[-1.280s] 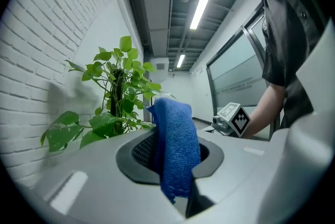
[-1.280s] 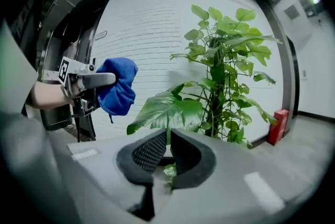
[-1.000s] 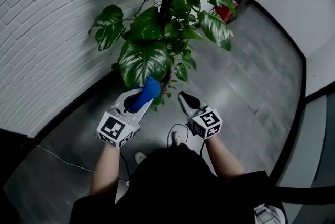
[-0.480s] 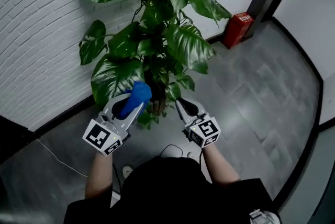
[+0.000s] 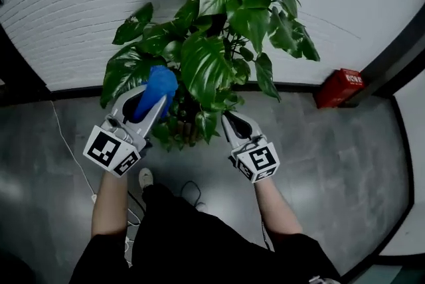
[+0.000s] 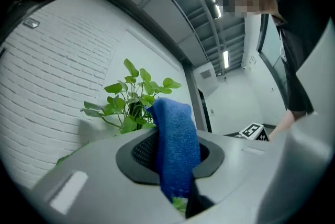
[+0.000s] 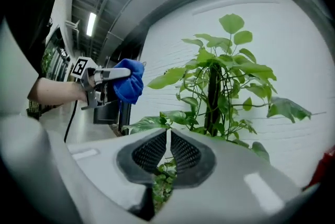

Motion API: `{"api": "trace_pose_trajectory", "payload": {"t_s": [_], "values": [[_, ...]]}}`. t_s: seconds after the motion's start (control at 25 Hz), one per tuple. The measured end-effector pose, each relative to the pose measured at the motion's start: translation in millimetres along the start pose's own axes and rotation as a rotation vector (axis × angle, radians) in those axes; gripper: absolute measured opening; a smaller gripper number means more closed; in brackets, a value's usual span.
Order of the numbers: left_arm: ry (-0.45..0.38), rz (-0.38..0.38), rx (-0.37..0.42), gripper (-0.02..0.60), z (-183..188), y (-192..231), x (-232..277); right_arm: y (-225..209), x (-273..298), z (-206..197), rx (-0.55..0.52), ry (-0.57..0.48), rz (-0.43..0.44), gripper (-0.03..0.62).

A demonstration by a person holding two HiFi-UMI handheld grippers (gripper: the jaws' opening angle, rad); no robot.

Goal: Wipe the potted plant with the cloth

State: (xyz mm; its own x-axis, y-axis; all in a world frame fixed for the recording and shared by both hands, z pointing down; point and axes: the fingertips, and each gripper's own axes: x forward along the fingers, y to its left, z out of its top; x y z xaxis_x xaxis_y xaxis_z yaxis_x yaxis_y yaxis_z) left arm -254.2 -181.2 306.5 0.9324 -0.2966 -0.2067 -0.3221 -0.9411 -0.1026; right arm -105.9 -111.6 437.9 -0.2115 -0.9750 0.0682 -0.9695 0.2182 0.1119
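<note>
Blue cloth (image 5: 158,85) beside a leafy potted plant (image 5: 219,44)
The terry cloth stands bunched between the left gripper's (image 5: 147,102) jaws, just beside the lower leaves. The plant is upright and glossy green, its pot hidden under foliage.

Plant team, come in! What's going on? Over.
Left gripper shut on cloth, by the plant's leaves. Right gripper shut, empty. Nothing in the way.

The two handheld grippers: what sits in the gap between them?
In the head view, lower leaves of the potted plant hang between the left gripper, shut on the blue cloth, and the right gripper.
</note>
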Motion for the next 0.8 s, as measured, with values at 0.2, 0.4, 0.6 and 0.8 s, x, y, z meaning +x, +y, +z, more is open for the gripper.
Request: {"api": "trace_pose_trajectory", "payload": {"t_s": [0.2,0.4,0.6,0.8], "values": [[0.017,0.071,0.059,0.087,23,18,29,-11,16,16,-0.075,-0.020,0.062,0.015],[0.136,0.053,0.152,0.087,24,31,74,-22,44,35,-0.050,-0.052,0.066,0.015],[0.278,-0.010,0.291,0.087,22,49,122,-15,78,48,-0.079,-0.089,0.094,0.015],[0.380,-0.084,0.339,0.087,9,50,133,-9,93,70,-0.077,-0.141,0.088,0.015]]}}
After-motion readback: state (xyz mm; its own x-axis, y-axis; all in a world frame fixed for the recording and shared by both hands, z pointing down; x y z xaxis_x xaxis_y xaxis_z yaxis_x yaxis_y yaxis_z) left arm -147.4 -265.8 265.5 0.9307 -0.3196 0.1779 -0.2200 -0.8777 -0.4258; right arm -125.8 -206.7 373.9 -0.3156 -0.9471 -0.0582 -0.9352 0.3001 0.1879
